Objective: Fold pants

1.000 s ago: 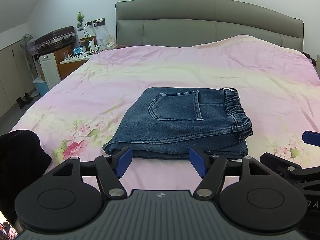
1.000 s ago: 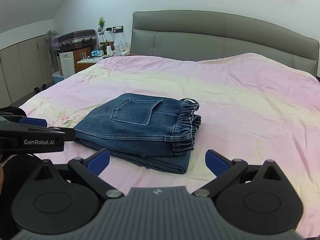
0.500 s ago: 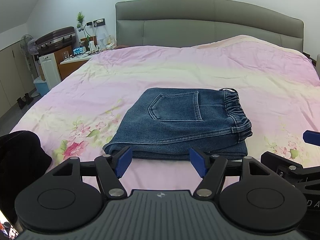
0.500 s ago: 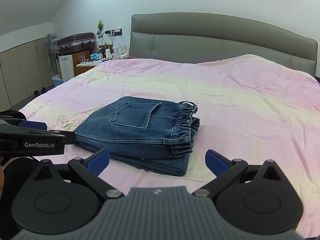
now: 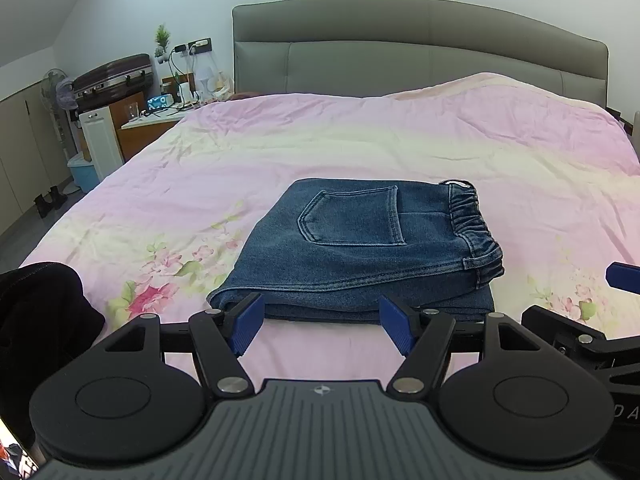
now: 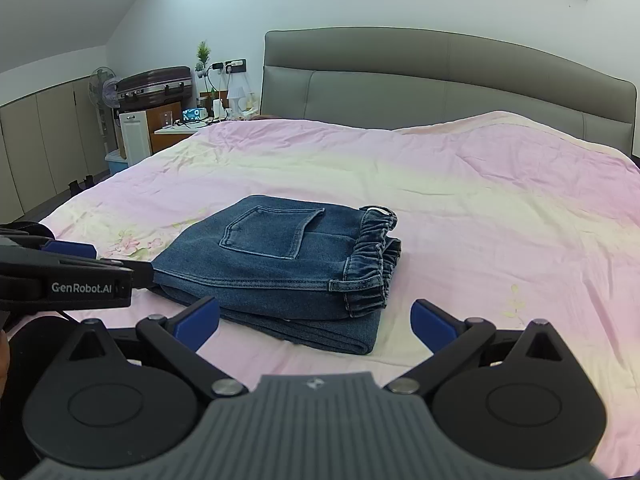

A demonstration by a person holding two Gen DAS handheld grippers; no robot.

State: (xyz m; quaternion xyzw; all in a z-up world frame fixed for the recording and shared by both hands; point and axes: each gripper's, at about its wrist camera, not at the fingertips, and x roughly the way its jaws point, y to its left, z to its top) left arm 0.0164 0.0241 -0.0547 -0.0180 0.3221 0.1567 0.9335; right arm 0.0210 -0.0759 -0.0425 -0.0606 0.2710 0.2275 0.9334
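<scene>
Blue denim pants lie folded into a compact rectangle on the pink bedspread, back pocket up and elastic waistband to the right. My left gripper is open just short of the pants' near edge, nothing between its blue pads. In the right wrist view the same pants sit ahead and slightly left. My right gripper stands open and empty near their front right corner. The left gripper's body reaches in from the left edge of that view.
A grey padded headboard stands at the far end of the bed. A nightstand with clutter, a suitcase, a fan and a blue bin stand at the left. A dark garment lies at the near left.
Both grippers have drawn back and risen slightly, so the pants sit a little lower and farther in each view. The pants have not moved and both grippers stay open.
</scene>
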